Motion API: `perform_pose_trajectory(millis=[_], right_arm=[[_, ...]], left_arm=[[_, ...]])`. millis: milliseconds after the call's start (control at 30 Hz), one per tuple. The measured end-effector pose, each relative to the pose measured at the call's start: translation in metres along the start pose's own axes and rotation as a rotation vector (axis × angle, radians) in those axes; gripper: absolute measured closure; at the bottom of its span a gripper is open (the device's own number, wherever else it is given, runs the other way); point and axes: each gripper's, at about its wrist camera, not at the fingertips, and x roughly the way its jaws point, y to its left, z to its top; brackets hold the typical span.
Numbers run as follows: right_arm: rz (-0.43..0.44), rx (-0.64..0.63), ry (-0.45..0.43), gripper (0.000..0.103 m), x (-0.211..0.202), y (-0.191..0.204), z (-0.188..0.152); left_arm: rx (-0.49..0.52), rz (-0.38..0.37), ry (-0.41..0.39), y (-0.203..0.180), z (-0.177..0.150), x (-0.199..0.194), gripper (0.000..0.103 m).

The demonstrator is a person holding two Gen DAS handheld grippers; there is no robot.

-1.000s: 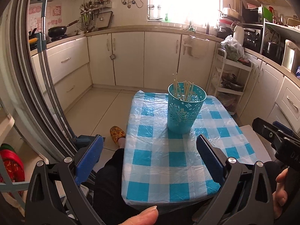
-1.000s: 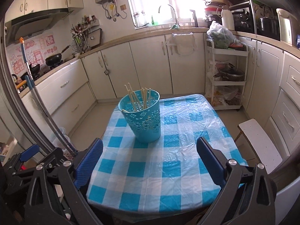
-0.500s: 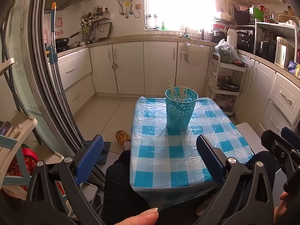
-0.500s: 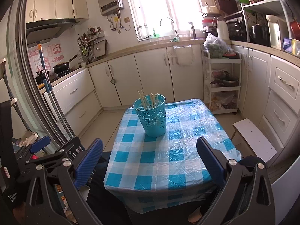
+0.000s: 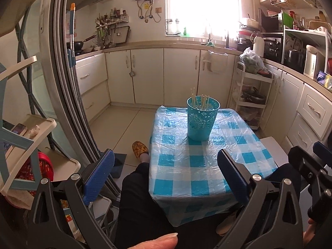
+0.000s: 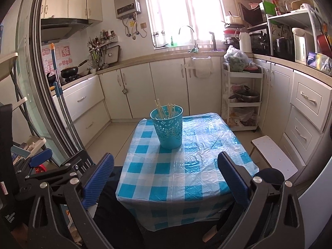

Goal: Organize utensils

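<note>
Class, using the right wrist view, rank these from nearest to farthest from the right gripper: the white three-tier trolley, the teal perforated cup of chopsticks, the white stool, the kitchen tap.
1. White stool: low on the floor, right of the right gripper.
2. Teal perforated cup: ahead, on the table's far half.
3. White three-tier trolley: beyond the table, right.
4. Kitchen tap: far counter, under the window.

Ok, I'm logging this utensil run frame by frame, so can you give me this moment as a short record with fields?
setting: kitchen, small table under a blue-and-white checked cloth
holder: teal perforated cup, upright, on the table's far half
utensils: chopsticks, standing in the cup
left gripper: jaws open, empty, short of the table's near edge
right gripper: jaws open, empty, short of the table's near edge
loose utensils on the cloth: none visible
</note>
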Motion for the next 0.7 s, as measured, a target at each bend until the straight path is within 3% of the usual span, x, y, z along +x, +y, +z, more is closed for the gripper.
perform_pose_trajectory(millis=[700], right_arm=[[0.005, -0.015, -0.06, 0.007, -0.028, 0.009, -0.003]], left_arm=[[0.002, -0.005, -0.07, 0.006, -0.002, -0.037, 0.008]])
